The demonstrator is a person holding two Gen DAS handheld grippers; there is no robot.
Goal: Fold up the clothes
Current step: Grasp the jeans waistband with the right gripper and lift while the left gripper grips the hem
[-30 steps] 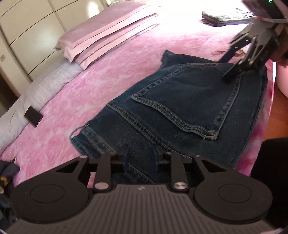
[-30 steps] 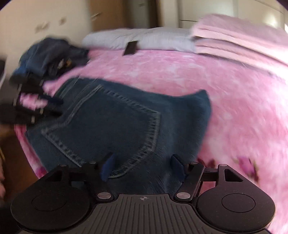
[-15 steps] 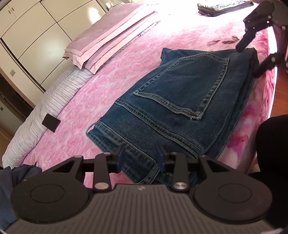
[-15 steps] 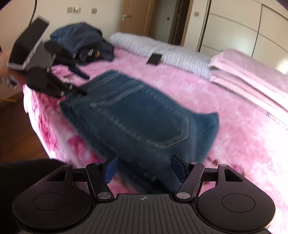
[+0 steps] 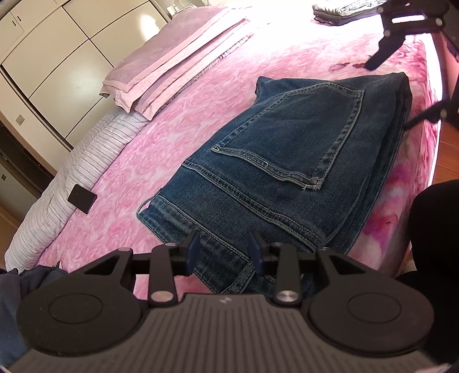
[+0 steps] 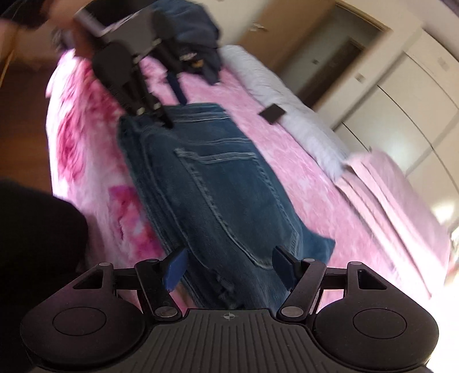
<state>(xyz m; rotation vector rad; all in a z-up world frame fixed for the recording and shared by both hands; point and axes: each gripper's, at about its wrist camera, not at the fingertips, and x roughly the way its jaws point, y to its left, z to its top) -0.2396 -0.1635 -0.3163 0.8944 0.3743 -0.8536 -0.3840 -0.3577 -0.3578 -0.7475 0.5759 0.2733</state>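
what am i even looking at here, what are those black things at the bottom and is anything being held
Those black shapes are two hand-held grippers; a person carries one in each hand, and each has a camera looking forward along its two fingers. One picture is from the left gripper, the other from the right gripper; that second picture is blurred. Both grippers are open and hold nothing. Below them, folded dark blue jeans lie on a bed with a pink floral cover. Also on the bed: pink pillows, a small black flat object, a pile of dark clothes and a folded stack at the far end.
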